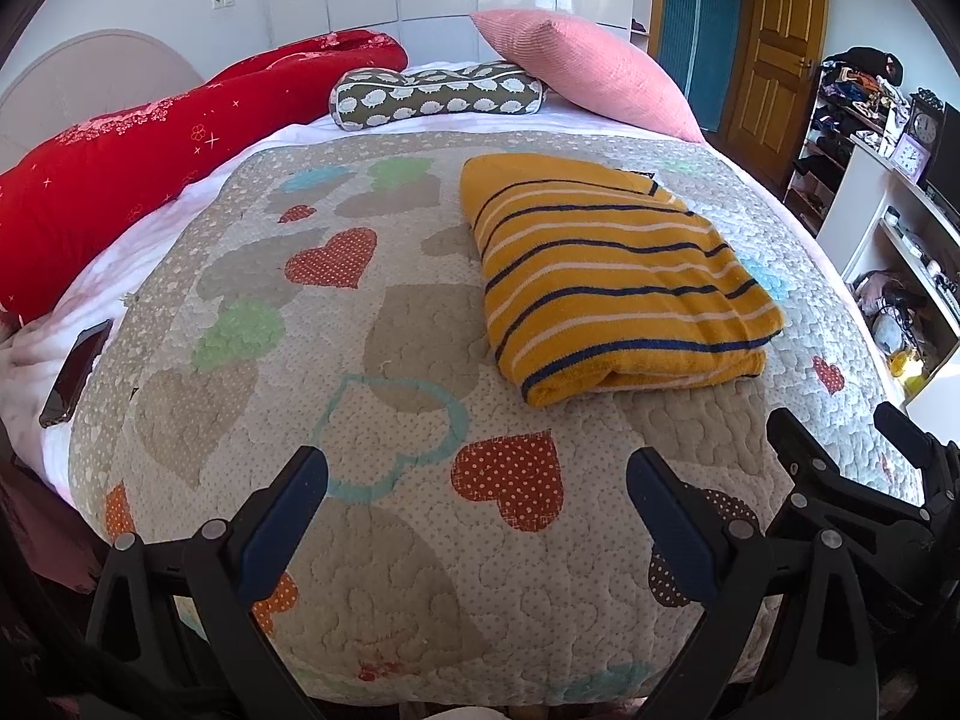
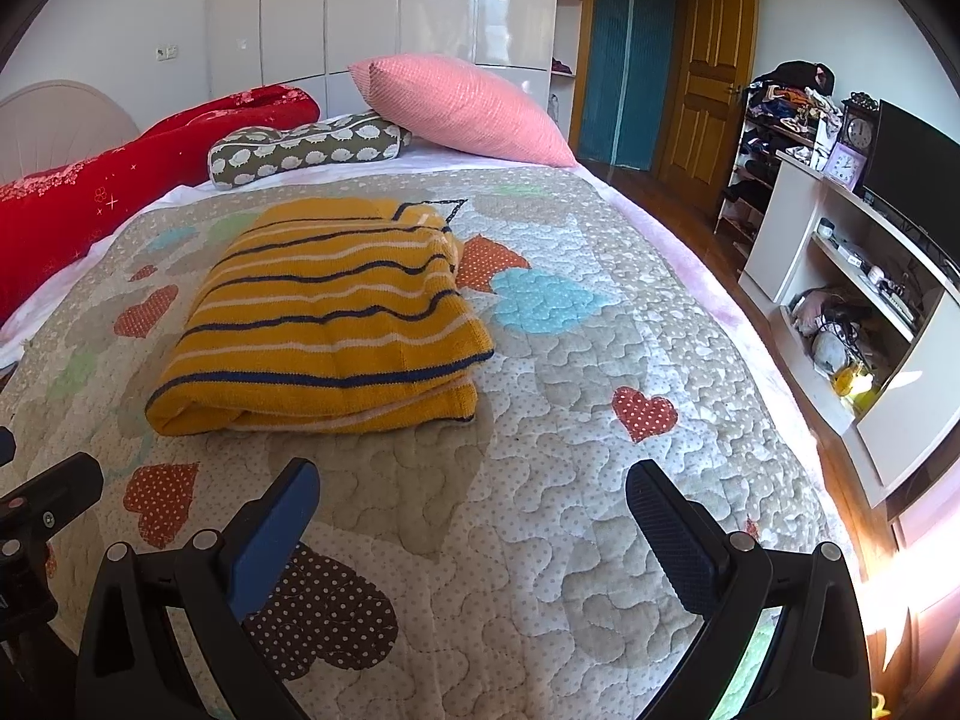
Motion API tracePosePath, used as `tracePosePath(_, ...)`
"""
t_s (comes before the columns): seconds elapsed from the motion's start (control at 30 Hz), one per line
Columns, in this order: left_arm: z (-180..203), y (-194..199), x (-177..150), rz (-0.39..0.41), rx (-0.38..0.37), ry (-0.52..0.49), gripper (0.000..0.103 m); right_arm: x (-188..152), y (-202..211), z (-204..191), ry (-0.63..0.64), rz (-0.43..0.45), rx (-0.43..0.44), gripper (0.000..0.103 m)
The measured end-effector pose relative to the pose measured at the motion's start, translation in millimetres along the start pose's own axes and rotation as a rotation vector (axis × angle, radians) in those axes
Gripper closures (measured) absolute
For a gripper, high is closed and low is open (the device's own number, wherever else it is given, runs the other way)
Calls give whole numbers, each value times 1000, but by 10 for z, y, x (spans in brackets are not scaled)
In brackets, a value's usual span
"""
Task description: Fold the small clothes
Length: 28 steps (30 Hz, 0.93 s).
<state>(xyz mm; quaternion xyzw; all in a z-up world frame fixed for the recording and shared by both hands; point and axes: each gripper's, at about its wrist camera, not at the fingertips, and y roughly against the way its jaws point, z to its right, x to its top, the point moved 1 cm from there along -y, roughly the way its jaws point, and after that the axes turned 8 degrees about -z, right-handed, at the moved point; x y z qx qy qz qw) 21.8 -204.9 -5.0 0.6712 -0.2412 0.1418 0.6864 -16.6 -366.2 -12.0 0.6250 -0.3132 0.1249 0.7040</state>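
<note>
A yellow knit garment (image 1: 612,276) with navy and white stripes lies folded into a flat rectangle on the heart-patterned quilt (image 1: 360,540). It also shows in the right wrist view (image 2: 330,312). My left gripper (image 1: 477,474) is open and empty, held above the quilt's near edge, short of the garment and to its left. My right gripper (image 2: 471,486) is open and empty, also short of the garment and slightly to its right. The right gripper (image 1: 852,450) shows at the right in the left wrist view.
A red duvet (image 1: 150,162), a patterned bolster (image 1: 432,96) and a pink pillow (image 1: 588,72) lie at the bed's far end. A phone (image 1: 75,372) lies at the left edge. White shelves (image 2: 852,300) and a wooden door (image 2: 708,60) stand to the right.
</note>
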Motion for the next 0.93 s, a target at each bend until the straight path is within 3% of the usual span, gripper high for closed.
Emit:
tracePosePath(0.6,-100,-131,-16,-27,1,26,4,23,113,-99,20,51,-13,0)
tracePosePath(0.77,-95,-229,-46,-64,-40,1,4,17,47,-128,27,23,12,0)
tracePosePath(0.93,-102,-248,-47,-61,-20,3,4,7,7,-185,42,0,26,0)
